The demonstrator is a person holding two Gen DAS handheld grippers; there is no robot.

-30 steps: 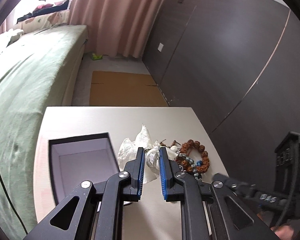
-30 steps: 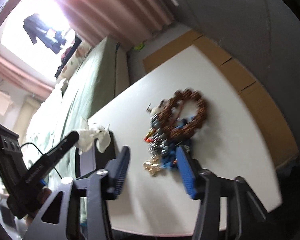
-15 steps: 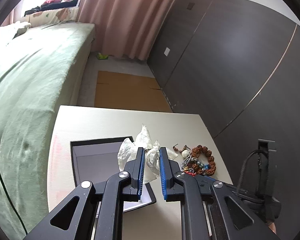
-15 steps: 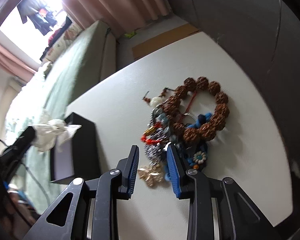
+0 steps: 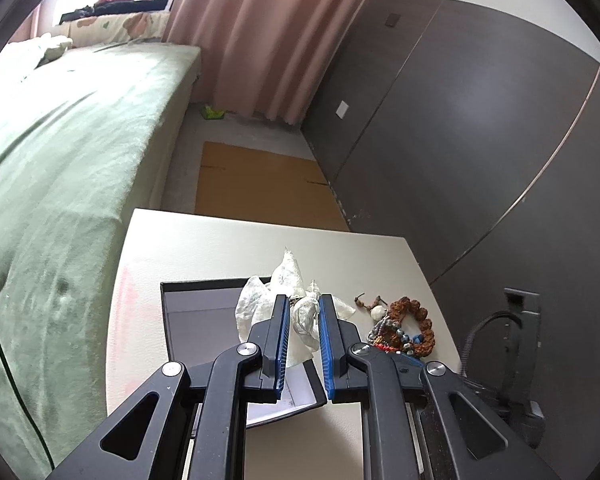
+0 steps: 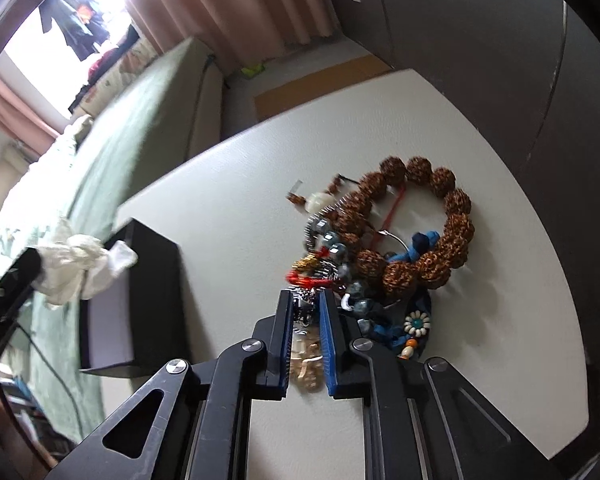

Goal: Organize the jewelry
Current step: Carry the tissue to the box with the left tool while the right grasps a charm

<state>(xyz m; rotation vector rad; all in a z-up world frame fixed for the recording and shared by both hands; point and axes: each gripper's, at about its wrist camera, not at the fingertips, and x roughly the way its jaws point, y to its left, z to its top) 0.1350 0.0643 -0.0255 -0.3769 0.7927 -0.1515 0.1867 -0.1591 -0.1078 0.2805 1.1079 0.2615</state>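
A tangle of jewelry lies on the white table (image 6: 240, 168): a brown bead bracelet (image 6: 420, 220), blue cord, red thread and grey beads. My right gripper (image 6: 305, 298) points down into the near edge of the pile. Its jaws are closing, with a silver and gold chain piece (image 6: 305, 320) pinched between the blue pads. My left gripper (image 5: 303, 300) is shut on a crumpled white tissue (image 5: 284, 280) and holds it above the open black box (image 5: 204, 312). That box (image 6: 148, 280) stands left of the pile.
A green-covered bed (image 5: 60, 152) runs along the table's left side. Dark wardrobe doors (image 5: 460, 120) stand to the right. Flat cardboard (image 5: 260, 180) lies on the floor beyond the table's far edge, and pink curtains (image 5: 260, 32) hang behind it.
My right gripper dropped toward the pile and its jaws narrowed around the chain piece. The left gripper carried the tissue from beside the box to over it.
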